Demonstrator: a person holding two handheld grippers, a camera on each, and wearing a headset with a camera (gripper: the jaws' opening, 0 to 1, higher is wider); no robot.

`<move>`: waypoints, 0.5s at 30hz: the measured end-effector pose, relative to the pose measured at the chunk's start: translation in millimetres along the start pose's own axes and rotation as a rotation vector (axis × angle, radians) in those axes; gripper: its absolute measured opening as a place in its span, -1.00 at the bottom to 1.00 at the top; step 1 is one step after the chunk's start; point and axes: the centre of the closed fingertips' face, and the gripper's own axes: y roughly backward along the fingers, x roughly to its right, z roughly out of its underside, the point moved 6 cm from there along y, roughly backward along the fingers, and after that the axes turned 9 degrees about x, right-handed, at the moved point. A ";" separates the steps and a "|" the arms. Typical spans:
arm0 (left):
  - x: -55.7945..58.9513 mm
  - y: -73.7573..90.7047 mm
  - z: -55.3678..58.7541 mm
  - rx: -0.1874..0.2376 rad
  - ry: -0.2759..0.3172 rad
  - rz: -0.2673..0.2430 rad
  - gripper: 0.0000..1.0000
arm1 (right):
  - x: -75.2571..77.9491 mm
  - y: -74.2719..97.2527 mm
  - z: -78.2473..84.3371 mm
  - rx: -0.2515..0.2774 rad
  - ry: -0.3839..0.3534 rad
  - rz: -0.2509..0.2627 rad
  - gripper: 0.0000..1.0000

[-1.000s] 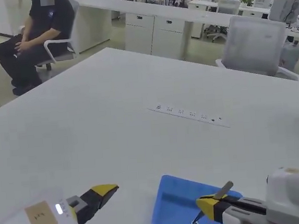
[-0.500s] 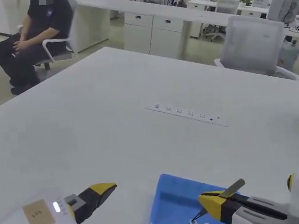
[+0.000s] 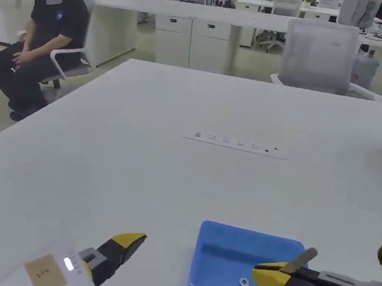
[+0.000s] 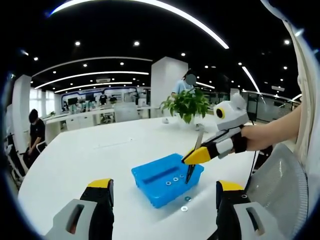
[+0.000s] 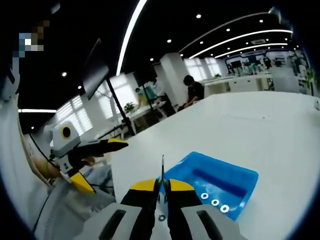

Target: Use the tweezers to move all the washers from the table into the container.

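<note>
Right gripper [image 5: 163,186] is clamped on the tweezers [image 5: 162,170], whose tips are at one end of the blue container [image 4: 152,192]. Left gripper [image 4: 166,184] is off to the container's side, jaws wide apart and holding nothing. Three washers [image 5: 215,202] lie inside the container. Two loose washers [image 4: 187,198] rest on the desk [image 3: 145,154] just outside its wall.

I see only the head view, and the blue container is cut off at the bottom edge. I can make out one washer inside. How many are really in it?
Observer: The left gripper view shows three washers in a row on the floor of the blue container.
Operator: Thank you. Are any washers outside it, on the table?
Observer: Yes. In the same view two loose washers lie on the table, just outside the container's near corner.
</note>
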 end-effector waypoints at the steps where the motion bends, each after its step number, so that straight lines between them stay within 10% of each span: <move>1: 0.1 0.0 0.0 0.000 0.000 0.000 0.71 | -1.4 0.1 2.7 -0.016 0.017 -0.005 -0.92; 15: -0.5 0.3 0.1 -0.005 -0.007 -0.002 0.71 | -3.4 -8.1 33.2 -0.165 0.175 0.002 -0.92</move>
